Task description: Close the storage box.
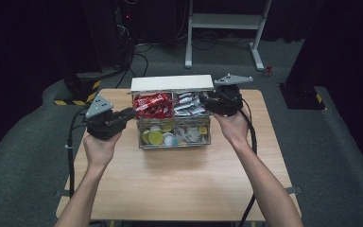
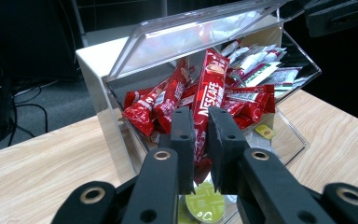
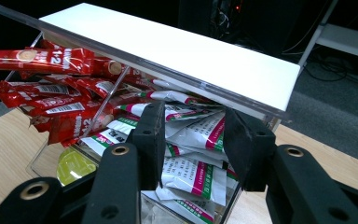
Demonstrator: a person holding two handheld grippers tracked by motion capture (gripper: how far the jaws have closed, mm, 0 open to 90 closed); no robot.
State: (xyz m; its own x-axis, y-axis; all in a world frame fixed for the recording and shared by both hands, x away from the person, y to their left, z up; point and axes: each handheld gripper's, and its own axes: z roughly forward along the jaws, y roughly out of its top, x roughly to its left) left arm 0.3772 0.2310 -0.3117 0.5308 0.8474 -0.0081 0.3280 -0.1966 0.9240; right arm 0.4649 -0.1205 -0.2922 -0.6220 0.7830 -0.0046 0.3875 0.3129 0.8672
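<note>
Our left tool (image 2: pixel 200 140) pinches red Nescafe stick (image 2: pixel 208 100) in clear organiser (image 1: pixel 175 142) on bench (image 1: pixel 179 184), upper left compartment; right tool (image 3: pixel 193 140) part open, empty, facing white sachets (image 3: pixel 191 163); capsules (image 1: pixel 157 137) below.

A lidded box (image 1: pixel 144 84) is set at the table's (image 1: pixel 179 175) upper centre; sachets (image 1: pixel 152 105) are held above, capsules (image 1: pixel 155 137) below.

The raised clear lid (image 2: pixel 191 32) is overhanging the upper compartments, narrowing entry from above. Red sachets (image 1: pixel 151 105) are crowding the upper-left bin, white sachets (image 3: pixel 191 154) the upper-right one. The organiser's clear walls (image 1: pixel 175 142) are blocking the lower compartments frontally. The table (image 1: pixel 179 184) in front is lying open for passage
</note>
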